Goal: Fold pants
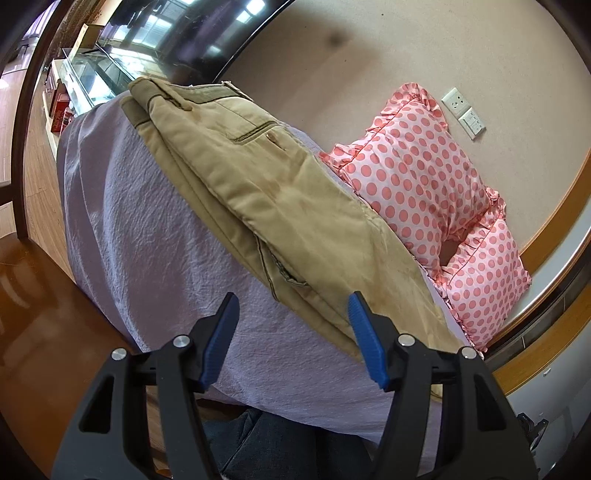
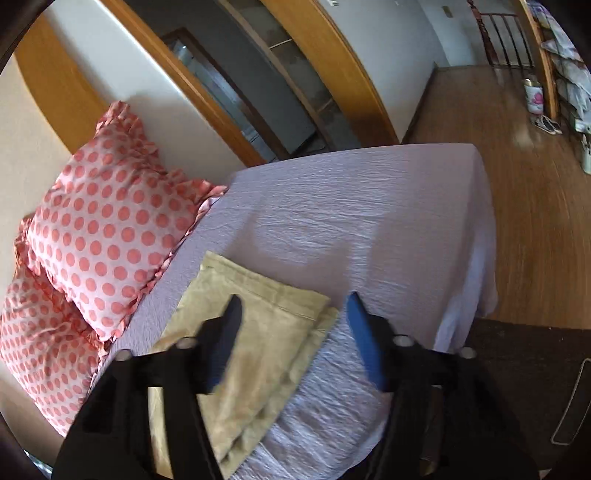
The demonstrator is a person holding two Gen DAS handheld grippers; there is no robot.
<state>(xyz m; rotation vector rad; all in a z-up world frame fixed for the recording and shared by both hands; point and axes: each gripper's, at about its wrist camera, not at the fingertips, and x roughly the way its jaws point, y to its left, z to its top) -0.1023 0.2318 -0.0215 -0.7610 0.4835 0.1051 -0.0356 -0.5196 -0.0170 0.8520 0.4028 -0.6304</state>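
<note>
Tan pants point(image 1: 266, 184) lie folded lengthwise on a lavender bed sheet point(image 1: 147, 258), waistband far, a back pocket facing up. My left gripper point(image 1: 293, 306) is open and empty, just above the near end of the pants. In the right wrist view the pants point(image 2: 258, 332) lie in stacked layers with the hem ends showing. My right gripper point(image 2: 293, 310) is open and empty, hovering over that end.
Two pink polka-dot pillows point(image 1: 417, 173) point(image 2: 103, 229) lean against the wall beside the pants. The sheet point(image 2: 369, 221) extends past the pants. A wooden floor point(image 2: 517, 166) surrounds the bed. A dark screen point(image 1: 192, 33) and a glass tank point(image 1: 99, 74) stand beyond the bed.
</note>
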